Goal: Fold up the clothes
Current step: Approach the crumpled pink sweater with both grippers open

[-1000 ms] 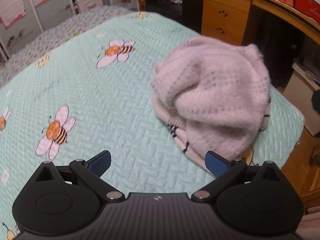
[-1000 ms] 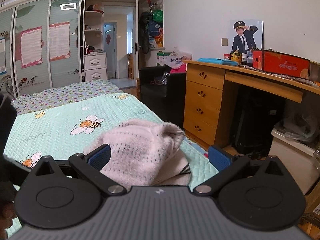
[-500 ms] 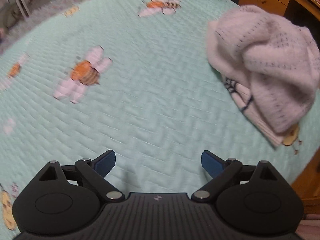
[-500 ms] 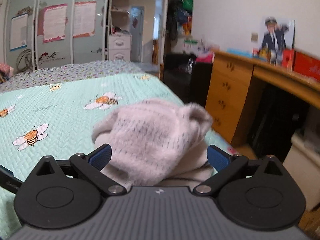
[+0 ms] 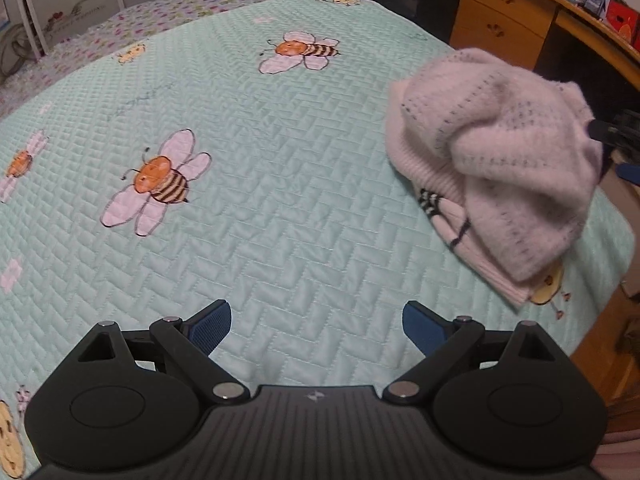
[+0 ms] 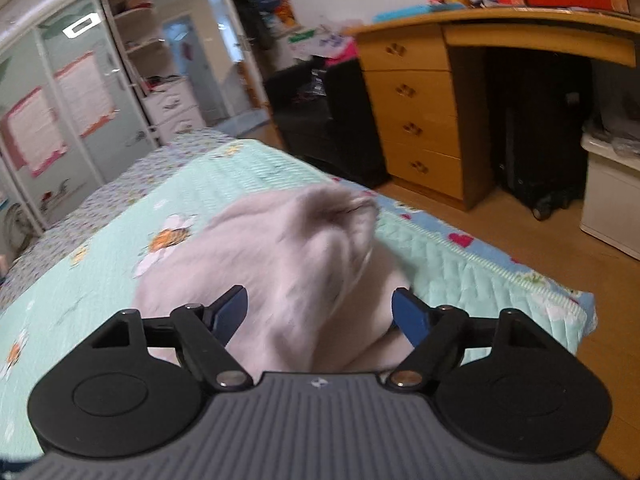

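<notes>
Sweater (image 5: 504, 168): pale pink, fuzzy knit, bunched in a heap near the right edge of the bed (image 5: 280, 184), on a mint quilted cover printed with bees; a striped ribbed hem shows under the heap on its near side. Left gripper (image 5: 316, 326): fingers spread wide, holding nothing, above bare cover well apart from the sweater. Right gripper (image 6: 320, 314): fingers spread, the blurred heap lying between and beyond them, contact not discernible; wooden desk (image 6: 420, 112) stands beyond the bed's edge.
</notes>
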### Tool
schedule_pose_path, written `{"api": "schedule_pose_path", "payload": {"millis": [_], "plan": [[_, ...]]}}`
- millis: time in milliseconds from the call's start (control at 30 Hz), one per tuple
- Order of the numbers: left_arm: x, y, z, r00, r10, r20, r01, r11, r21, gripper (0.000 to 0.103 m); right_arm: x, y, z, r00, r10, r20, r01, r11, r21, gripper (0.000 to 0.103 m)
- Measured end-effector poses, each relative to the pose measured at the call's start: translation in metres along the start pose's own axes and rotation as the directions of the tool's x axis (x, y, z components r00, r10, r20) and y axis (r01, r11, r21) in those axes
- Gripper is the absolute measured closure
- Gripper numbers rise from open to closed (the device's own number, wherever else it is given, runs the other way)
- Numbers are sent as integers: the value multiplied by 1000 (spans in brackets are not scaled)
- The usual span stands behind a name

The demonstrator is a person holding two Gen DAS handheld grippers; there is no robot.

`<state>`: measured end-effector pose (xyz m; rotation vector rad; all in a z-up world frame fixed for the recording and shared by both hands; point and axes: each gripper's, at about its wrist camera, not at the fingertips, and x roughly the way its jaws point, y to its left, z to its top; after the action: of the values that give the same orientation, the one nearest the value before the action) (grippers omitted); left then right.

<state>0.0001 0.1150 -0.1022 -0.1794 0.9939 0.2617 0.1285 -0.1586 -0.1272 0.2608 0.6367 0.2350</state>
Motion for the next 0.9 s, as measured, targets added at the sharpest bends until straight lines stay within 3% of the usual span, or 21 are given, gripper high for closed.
{"api": "schedule_pose_path", "payload": {"millis": [167,267,333,433,500,667,900], "plan": [[-4,-3,12,999,-32,28,33,999,-20,7,30,-6,6,996,-3,-91,10,997,81,24],[-7,-15,33,995,-73,60,74,997,-18,7,24,-8,1,996,26,-90,-16,993,114,24],[-8,-27,50,990,-117,81,119,993,-17,7,14,-5,-1,996,31,-89,-23,995,99,23],[-7,-51,71,990,-117,82,117,993,2,7,4,9,3,993,-6,-115,6,1000,0,22],[-3,-66,80,992,-108,63,106,994,32,7,-1,20,10,990,-39,-136,28,997,-77,16],[19,-85,91,996,-52,-71,55,998,34,7,-5,28,22,982,-85,-166,53,981,-188,14],[21,-96,102,993,-39,-112,43,998,37,7,0,32,26,971,-106,-212,55,970,-237,14]]}}
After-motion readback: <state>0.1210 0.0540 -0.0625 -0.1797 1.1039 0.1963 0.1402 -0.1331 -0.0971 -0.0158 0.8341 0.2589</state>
